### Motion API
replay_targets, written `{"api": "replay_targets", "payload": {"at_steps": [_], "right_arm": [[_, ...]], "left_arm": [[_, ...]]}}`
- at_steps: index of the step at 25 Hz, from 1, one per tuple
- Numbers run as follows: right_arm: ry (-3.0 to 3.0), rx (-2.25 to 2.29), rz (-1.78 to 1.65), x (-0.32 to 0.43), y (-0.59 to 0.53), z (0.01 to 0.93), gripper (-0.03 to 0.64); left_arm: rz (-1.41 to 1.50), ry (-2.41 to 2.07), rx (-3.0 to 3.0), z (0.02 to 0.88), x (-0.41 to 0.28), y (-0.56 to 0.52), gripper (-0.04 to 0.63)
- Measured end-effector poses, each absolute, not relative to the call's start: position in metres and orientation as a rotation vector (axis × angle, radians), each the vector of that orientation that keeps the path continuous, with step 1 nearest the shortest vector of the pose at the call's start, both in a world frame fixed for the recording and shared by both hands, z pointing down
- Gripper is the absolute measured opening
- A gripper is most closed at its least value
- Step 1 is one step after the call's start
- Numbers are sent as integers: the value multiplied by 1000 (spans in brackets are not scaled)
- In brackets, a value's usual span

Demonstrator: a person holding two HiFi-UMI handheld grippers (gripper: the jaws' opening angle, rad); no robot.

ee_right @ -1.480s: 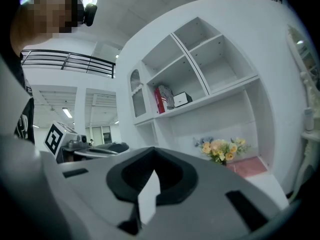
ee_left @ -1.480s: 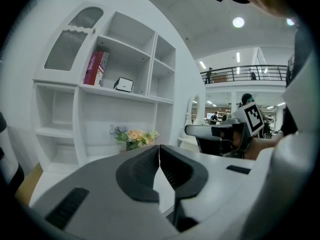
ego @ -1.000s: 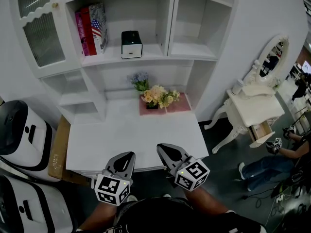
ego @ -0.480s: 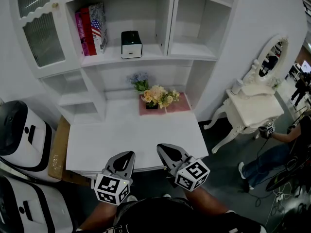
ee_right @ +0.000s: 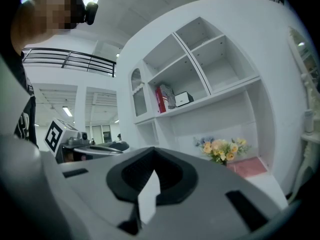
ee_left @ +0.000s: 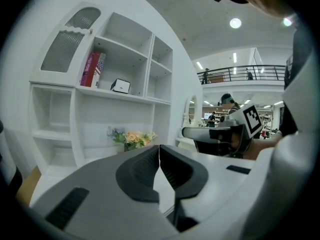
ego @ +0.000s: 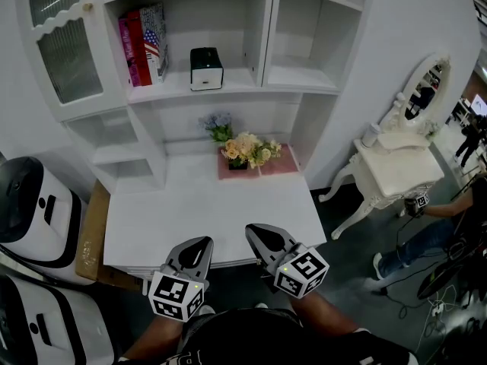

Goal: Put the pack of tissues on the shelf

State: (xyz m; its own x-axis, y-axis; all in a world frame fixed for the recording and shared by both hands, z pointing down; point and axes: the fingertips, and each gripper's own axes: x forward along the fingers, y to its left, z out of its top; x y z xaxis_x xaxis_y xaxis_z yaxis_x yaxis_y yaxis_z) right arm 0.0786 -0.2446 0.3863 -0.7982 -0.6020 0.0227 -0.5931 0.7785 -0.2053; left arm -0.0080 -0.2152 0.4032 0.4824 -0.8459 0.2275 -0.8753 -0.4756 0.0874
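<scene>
- Two claws show in the head view. Your left claw [ego: 202, 242] and right claw [ego: 253, 232] sit side by side at 6 o'clock, at the near edge of the tabletop [ego: 198, 204]. Both are clenched and carry nothing. The pack of tissues [ego: 205, 68] sits on the shelf [ego: 236, 84] at 12 o'clock, just to the 3 o'clock side of the books [ego: 141, 44] and well apart from either claw. Flowers [ego: 247, 150] stand at the tabletop's far side, below that shelf.
- Left gripper view: your left claw's jaws meet along a thin seam with nothing between them. The pack shows small at 10 o'clock, on the shelf near the books.
- Right gripper view: your right claw's jaws are likewise pressed together and bare. The pack shows near 12 o'clock on the same shelf.
- Progress, as I judge it: the placing looks done, since the pack rests on the shelf and you hold nothing. No handling seems left for you.
</scene>
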Motion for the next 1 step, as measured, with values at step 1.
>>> {"api": "replay_targets", "payload": {"at_steps": [1], "right_arm": [[2921,-981,-313,78,-244,386,6]], "left_arm": [[225,-1489,2538,403,-7,-214,15]]}}
